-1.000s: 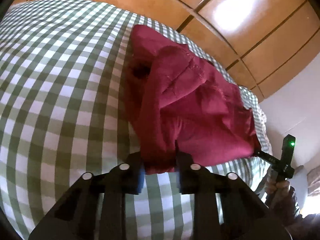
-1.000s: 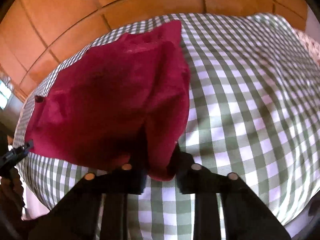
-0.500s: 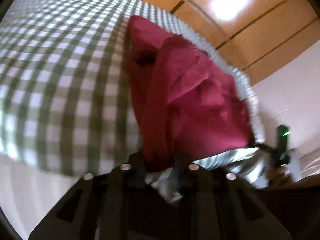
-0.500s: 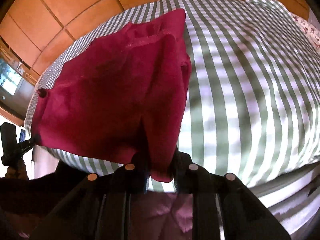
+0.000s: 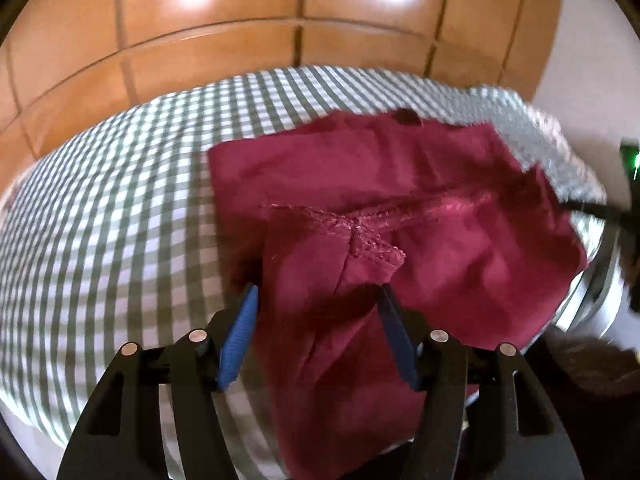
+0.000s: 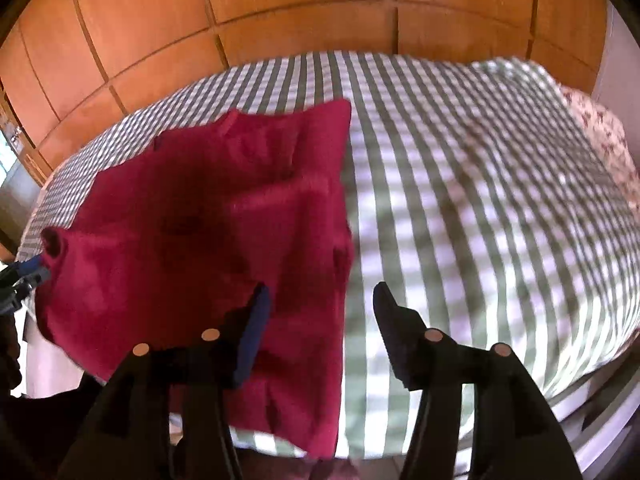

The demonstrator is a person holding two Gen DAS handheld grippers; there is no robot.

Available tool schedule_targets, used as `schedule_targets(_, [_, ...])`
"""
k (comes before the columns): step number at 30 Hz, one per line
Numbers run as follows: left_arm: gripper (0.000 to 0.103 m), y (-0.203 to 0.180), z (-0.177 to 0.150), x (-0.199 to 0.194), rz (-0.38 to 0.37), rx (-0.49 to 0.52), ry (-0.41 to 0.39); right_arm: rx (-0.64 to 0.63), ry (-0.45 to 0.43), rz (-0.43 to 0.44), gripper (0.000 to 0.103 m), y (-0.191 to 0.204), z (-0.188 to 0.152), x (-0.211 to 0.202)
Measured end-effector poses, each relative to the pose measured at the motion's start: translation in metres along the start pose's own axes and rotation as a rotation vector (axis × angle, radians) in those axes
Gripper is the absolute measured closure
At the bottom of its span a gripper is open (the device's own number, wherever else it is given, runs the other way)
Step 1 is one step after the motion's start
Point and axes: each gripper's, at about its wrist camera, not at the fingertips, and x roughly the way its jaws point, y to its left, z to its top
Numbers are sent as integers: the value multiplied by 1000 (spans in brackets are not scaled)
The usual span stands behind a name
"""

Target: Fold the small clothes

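A dark red garment (image 5: 400, 216) lies on the green-and-white checked bed cover (image 5: 100, 220), folded over itself, with its near edge hanging over the bed's front. My left gripper (image 5: 316, 300) is open, its blue-padded jaws standing wide on either side of the near fold. In the right wrist view the garment (image 6: 208, 240) lies at the left. My right gripper (image 6: 320, 300) is open too, with the garment's right edge between its jaws. The other gripper (image 6: 24, 276) shows at the garment's far left corner.
A wooden panelled wardrobe (image 6: 320, 8) stands behind the bed. A floral pillow (image 6: 600, 136) lies at the bed's right end. The checked bed cover (image 6: 480, 184) stretches to the right of the garment. A white wall (image 5: 592, 40) is at the right.
Both grippers were shut on the garment's near edge and have opened and let it go. The garment now lies flatter on the bed, and both cameras have tilted up.
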Motion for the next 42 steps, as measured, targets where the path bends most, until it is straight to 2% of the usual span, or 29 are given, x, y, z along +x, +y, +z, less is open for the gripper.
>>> schedule_targets(1, [48, -2, 0, 6, -1, 17, 16, -13, -7, -5, 49, -1, 2, 3])
schedule_targets(2, [61, -3, 2, 7, 2, 33, 20, -27, -16, -12, 49, 1, 5, 7])
schedule_targets(3, [69, -2, 4, 6, 16, 44, 10, -41, -24, -19, 49, 3, 10, 10])
schedule_targets(4, [71, -1, 4, 3, 18, 36, 0, -54, -27, -24, 49, 5, 15, 15])
schedule_targets(6, [83, 8, 5, -4, 2, -13, -27, -70, -30, -25, 50, 6, 17, 22])
schedule_targets(7, [86, 14, 6, -9, -6, -47, -46, -77, -32, -25, 51, 8, 20, 27])
schedule_targets(8, [93, 20, 5, -12, -19, -71, -58, -81, -29, -19, 68, 10, 22, 31])
schedule_targets(9, [95, 27, 3, -16, -45, -108, -75, -84, -20, -8, 97, 12, 23, 35])
schedule_targets(14, [96, 50, -6, -39, -145, -248, -159, -84, -38, -13, 98, 14, 18, 19])
schedule_targets(19, [96, 62, -1, -62, -220, -310, -256, -17, -133, 42, 98, 5, 30, -31])
schedule_targets(22, [96, 71, 17, -60, -218, -317, -291, 18, -188, 56, 98, 3, 51, -41])
schedule_targets(26, [96, 79, 50, -42, -194, -308, -309, 13, -209, 14, 98, 7, 85, -23])
schedule_targets(31, [97, 93, 93, 2, -142, -320, -276, 60, -204, -21, 98, 8, 135, 20])
schedule_targets(34, [97, 101, 112, 32, -116, -329, -233, 91, -182, -47, 99, 7, 151, 50])
schedule_targets(40, [97, 112, 136, 91, -43, -325, -139, 172, -97, -121, 99, -9, 162, 119])
schedule_targets(42, [97, 116, 134, 115, -35, -347, -56, 191, -42, -124, 99, -14, 157, 140])
